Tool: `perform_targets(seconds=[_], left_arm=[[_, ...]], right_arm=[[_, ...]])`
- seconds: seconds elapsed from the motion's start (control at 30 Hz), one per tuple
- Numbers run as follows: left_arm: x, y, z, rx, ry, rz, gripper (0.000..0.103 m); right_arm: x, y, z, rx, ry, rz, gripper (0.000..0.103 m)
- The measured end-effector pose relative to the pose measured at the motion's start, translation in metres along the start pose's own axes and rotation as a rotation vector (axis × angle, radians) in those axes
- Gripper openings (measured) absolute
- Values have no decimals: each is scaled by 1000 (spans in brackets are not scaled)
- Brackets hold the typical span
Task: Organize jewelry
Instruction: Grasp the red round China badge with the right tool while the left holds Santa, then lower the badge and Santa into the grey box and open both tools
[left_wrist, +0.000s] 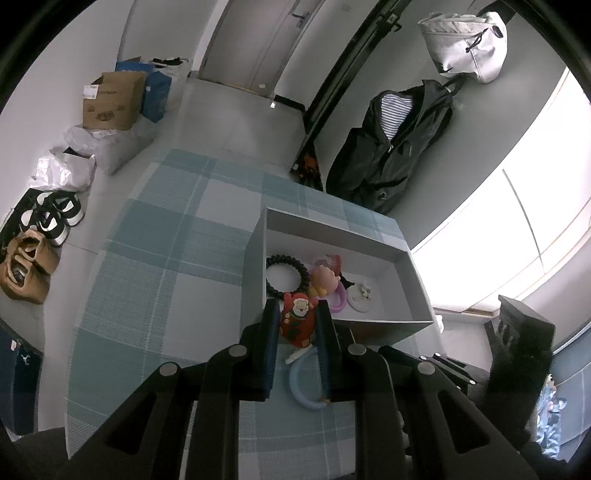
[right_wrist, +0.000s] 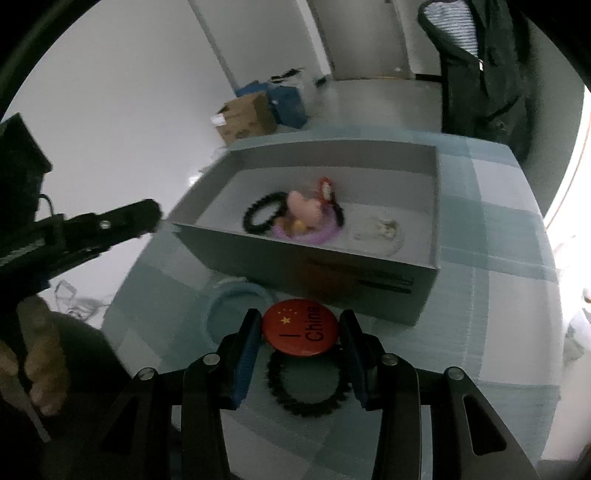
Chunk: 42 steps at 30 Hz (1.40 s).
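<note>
A grey open box (left_wrist: 402, 254) stands on the checked tablecloth; it also shows in the right wrist view (right_wrist: 314, 269). Inside lie a black bead bracelet (left_wrist: 275, 275), a pink charm (left_wrist: 325, 278), a purple ring (left_wrist: 341, 301) and a small white piece (left_wrist: 364, 291). My left gripper (left_wrist: 297, 314) is shut on a red Santa charm (left_wrist: 297, 317), held at the box's near wall. My right gripper (right_wrist: 301, 332) is shut on a red round "China" badge (right_wrist: 301, 328), above a black bead bracelet (right_wrist: 308, 384) on the cloth. A blue ring (left_wrist: 301, 384) lies below the left gripper.
The blue-checked tablecloth (left_wrist: 166, 258) covers the table. On the floor at the left are shoes (left_wrist: 48, 218), bags and a cardboard carton (left_wrist: 110, 99). A black jacket (left_wrist: 391, 147) hangs beyond the table. The left gripper's arm (right_wrist: 92, 229) shows left of the box.
</note>
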<state>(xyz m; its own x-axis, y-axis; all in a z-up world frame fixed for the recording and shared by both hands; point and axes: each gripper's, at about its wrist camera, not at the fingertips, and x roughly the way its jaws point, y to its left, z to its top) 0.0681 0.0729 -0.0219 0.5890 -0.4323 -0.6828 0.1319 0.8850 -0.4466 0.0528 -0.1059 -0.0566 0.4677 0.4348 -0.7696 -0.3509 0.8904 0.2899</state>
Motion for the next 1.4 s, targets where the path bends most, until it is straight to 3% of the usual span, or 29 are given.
perform_targets(seconds=[0.27, 0.5, 0.7, 1.03, 1.4], left_arm=[[-5, -1, 3, 10, -34, 16, 14], [-1, -6, 10, 32, -39, -1, 14], [12, -15, 19, 68, -22, -24, 14], [41, -23, 31, 61, 20, -39, 14], [54, -17, 38, 48, 80, -8, 14]], right_arm=[[-19, 11, 2, -30, -71, 108, 42], [-42, 6, 18, -10, -192, 206, 42], [-49, -6, 33, 33, -241, 226, 42], [-32, -27, 65, 70, -232, 221, 42], [-12, -45, 73, 141, -171, 193, 42]])
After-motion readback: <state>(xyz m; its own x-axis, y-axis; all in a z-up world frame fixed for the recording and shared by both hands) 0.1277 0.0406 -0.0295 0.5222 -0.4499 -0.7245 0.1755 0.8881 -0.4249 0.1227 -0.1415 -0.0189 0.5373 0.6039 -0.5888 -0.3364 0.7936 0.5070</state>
